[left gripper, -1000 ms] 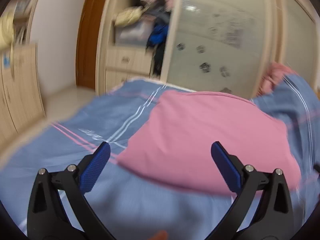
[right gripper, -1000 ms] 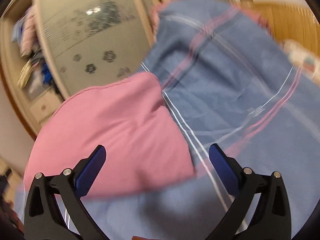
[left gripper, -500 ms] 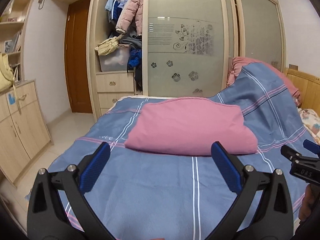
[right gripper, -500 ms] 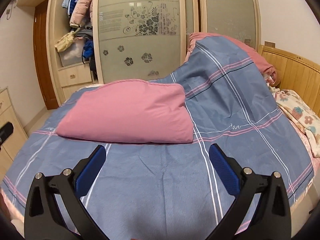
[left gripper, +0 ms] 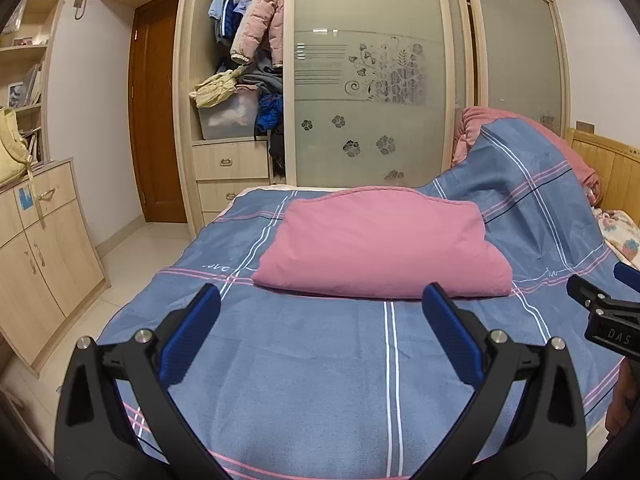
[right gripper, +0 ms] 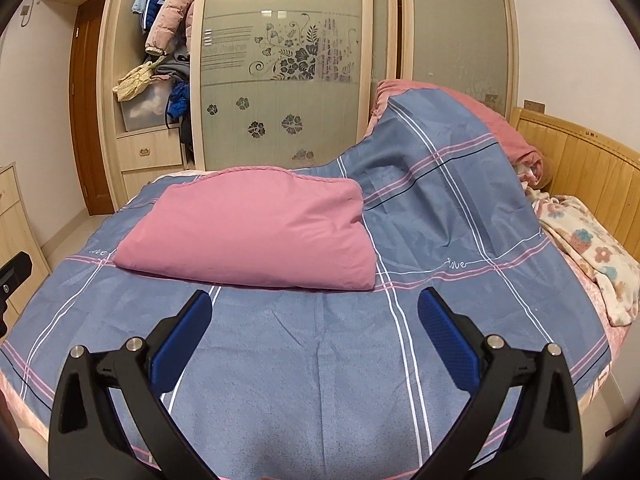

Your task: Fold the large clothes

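Folded pink cloth [left gripper: 380, 248] lying on the bed [left gripper: 320, 380].
Left tool [left gripper: 320, 332] and right tool [right gripper: 316, 328] are hovering spread, gripping nothing.

Bare blue sheet [left gripper: 320, 360] ahead of both tools, folded pink quilt [left gripper: 380, 248] blocking beyond
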Action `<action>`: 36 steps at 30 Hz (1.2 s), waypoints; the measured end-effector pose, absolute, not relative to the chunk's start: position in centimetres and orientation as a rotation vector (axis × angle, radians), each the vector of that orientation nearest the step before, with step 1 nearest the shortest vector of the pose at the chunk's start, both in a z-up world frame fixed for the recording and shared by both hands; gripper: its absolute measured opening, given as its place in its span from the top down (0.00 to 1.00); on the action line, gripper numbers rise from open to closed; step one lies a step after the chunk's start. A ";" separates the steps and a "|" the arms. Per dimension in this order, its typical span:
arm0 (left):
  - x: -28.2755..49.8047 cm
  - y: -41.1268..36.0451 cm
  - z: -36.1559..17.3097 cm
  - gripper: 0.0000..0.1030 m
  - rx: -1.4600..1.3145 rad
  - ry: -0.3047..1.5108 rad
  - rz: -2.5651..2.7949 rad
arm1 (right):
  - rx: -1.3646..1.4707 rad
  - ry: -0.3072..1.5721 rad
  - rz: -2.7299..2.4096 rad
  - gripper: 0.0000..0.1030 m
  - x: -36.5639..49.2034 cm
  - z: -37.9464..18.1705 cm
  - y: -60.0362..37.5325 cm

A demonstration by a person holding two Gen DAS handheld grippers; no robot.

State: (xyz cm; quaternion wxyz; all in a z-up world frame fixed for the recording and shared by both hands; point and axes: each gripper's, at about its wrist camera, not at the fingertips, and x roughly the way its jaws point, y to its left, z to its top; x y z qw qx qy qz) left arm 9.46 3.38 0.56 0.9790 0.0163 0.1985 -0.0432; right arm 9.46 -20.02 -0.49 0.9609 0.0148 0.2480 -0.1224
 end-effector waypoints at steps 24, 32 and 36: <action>10.8 3.1 -0.4 0.02 0.041 0.423 -0.103 | -0.006 0.514 -0.287 0.01 10.5 -1.3 -19.8; 11.1 3.4 -0.8 0.02 0.029 0.428 -0.113 | 0.004 0.520 -0.281 0.01 10.5 -1.5 -19.7; 11.3 3.5 -0.9 0.02 0.034 0.432 -0.107 | 0.005 0.520 -0.281 0.01 10.5 -1.5 -19.7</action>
